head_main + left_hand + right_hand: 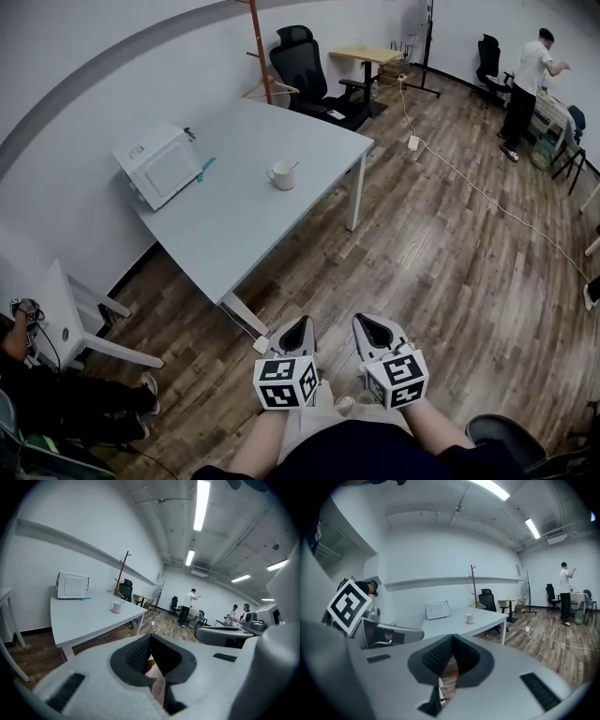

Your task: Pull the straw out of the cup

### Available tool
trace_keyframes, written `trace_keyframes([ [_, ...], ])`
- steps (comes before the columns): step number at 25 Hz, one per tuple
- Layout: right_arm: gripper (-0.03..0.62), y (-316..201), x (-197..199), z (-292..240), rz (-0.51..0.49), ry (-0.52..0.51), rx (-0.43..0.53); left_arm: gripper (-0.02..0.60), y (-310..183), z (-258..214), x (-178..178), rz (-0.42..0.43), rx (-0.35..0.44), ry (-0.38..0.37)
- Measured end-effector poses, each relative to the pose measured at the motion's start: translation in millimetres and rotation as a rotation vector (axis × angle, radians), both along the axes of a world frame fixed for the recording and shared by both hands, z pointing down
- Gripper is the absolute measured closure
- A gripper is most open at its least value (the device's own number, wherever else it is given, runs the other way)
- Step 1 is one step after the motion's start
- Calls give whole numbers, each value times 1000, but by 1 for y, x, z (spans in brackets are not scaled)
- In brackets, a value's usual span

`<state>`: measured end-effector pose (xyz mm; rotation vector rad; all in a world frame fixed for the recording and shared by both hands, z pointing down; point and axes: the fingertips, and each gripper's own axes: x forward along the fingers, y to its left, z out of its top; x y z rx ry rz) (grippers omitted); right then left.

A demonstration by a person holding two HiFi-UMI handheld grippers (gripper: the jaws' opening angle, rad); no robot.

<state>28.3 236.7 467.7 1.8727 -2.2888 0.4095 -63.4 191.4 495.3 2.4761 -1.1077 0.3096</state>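
Observation:
A white cup (281, 175) with a thin straw (292, 168) leaning out of it stands near the right edge of a grey table (234, 211), far ahead of me. The cup also shows small in the left gripper view (116, 606) and in the right gripper view (469, 618). Both grippers are held low by my lap, well short of the table. The left gripper (298, 328) (150, 640) has its jaws together with nothing between them. So does the right gripper (372, 325) (452, 641).
A white microwave (159, 164) and a blue pen (205, 169) lie at the table's far left. Beyond stand an office chair (305, 66) and a coat rack (258, 47). A person (525, 80) stands far right; a cable (469, 183) runs across the wood floor. A white chair (66, 319) is at left.

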Motion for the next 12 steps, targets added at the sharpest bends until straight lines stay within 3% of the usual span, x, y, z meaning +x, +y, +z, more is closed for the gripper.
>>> trace_keyframes([
  [12, 565, 33, 0, -2, -64, -31, 20, 569, 41, -1, 10, -15, 11, -1],
])
